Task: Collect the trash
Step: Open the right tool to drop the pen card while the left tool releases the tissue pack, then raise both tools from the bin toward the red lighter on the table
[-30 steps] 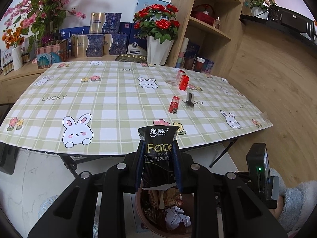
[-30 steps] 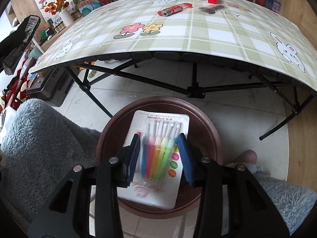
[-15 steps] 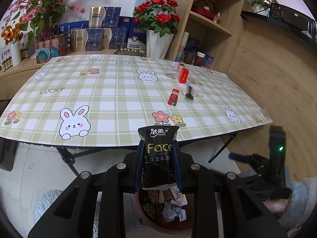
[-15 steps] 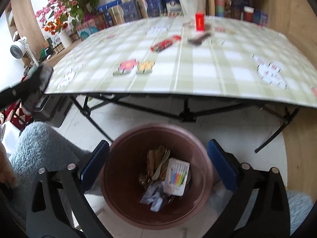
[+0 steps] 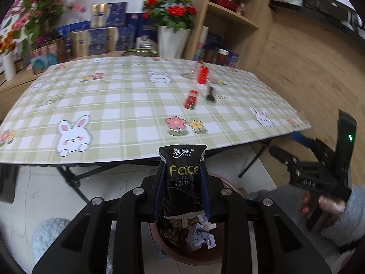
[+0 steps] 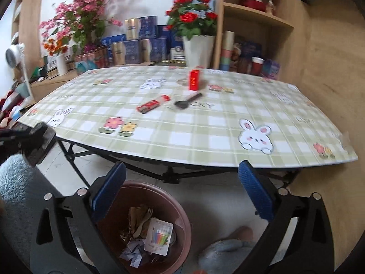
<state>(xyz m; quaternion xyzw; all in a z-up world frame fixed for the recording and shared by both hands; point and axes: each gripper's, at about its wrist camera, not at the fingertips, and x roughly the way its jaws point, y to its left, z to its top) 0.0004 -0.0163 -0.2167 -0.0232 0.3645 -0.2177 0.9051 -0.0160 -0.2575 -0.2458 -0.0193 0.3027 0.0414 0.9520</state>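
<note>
My left gripper [image 5: 182,171] is shut on a black "Face" tissue pack [image 5: 183,182] and holds it upright above the brown trash bin [image 5: 225,254]. My right gripper [image 6: 180,178] is open and empty, raised above the bin [image 6: 180,219], which holds a card of coloured picks [image 6: 159,236], a wooden fork and crumpled paper. On the checked table lie a red lighter [image 6: 153,103], a dark small tool [image 6: 188,100] and an upright red box [image 6: 194,80]. The right gripper also shows at the right of the left wrist view [image 5: 294,146].
The folding table [image 6: 228,141] stands just beyond the bin, with black legs under it. Flower vases and boxes line the back edge. A wooden shelf [image 6: 255,16] stands at the back right. Grey fleece sleeves flank the bin.
My right gripper opened and dropped the card of coloured picks into the bin, then rose and tilted up toward the table. My left gripper keeps holding the tissue pack over the bin.
</note>
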